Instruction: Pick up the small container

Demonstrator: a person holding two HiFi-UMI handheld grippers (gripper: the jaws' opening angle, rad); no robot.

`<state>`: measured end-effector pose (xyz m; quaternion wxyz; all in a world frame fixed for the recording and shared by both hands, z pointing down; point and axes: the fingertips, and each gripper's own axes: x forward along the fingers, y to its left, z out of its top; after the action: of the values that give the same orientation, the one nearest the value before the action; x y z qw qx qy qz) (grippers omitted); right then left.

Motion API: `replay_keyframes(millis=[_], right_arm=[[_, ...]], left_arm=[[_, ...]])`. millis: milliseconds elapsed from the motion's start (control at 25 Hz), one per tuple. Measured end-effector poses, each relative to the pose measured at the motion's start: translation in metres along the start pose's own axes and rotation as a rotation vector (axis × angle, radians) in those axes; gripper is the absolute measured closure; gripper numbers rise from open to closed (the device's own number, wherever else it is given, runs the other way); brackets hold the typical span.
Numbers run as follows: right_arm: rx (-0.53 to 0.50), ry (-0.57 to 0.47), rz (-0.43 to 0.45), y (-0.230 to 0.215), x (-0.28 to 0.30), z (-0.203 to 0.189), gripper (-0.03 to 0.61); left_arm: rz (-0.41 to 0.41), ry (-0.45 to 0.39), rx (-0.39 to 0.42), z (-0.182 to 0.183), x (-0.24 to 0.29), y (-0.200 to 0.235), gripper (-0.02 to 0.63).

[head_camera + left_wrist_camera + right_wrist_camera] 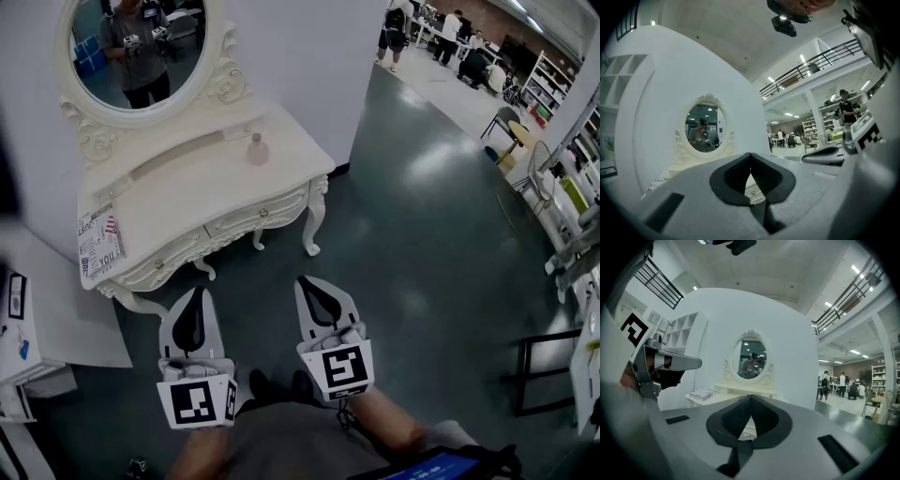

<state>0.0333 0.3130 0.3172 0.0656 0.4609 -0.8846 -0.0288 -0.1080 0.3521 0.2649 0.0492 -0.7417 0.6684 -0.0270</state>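
The small container (258, 150), a pale pink bottle-like pot, stands upright on the white dressing table (187, 202), toward its back right, below the oval mirror (141, 52). Both grippers hang over the dark floor, well short of the table's front. My left gripper (196, 292) is shut with nothing in it, and my right gripper (307, 280) beside it is shut and empty too. In the left gripper view the closed left gripper (750, 155) points at the mirror (705, 127). The right gripper (751, 398) also faces the mirror (751, 359). Neither gripper view shows the container.
A printed booklet (98, 244) lies on the table's left end. A low white shelf unit (19, 328) stands at the left. Chairs and a black frame (539, 370) line the right side, and people stand in the far hall (455, 33).
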Motion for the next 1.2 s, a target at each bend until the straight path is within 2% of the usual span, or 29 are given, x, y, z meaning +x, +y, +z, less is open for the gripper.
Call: replay_keyframes(millis=[240, 440, 680, 960, 1200], right_arm=[[-0.002, 0.0, 0.006, -0.018, -0.001, -0.005, 0.566], [0.037, -0.023, 0.057, -0.033, -0.001, -0.009, 0.566], [0.039, -0.002, 0.053, -0.054, 0.007, -0.018, 0.565], [0.043, 0.028, 0.063, -0.067, 0.039, -0.031, 0.565], [0.05, 0.066, 0.069, -0.079, 0.1, -0.049, 0.565]], left_arm=[[0.01, 0.008, 0.003, -0.002, 0.007, -0.016, 0.6], [0.032, 0.009, 0.006, -0.003, 0.013, -0.031, 0.6], [0.046, 0.027, 0.005, -0.01, 0.025, -0.04, 0.6], [0.05, 0.049, -0.009, -0.023, 0.059, -0.029, 0.6], [0.039, 0.085, -0.016, -0.05, 0.114, -0.005, 0.6]])
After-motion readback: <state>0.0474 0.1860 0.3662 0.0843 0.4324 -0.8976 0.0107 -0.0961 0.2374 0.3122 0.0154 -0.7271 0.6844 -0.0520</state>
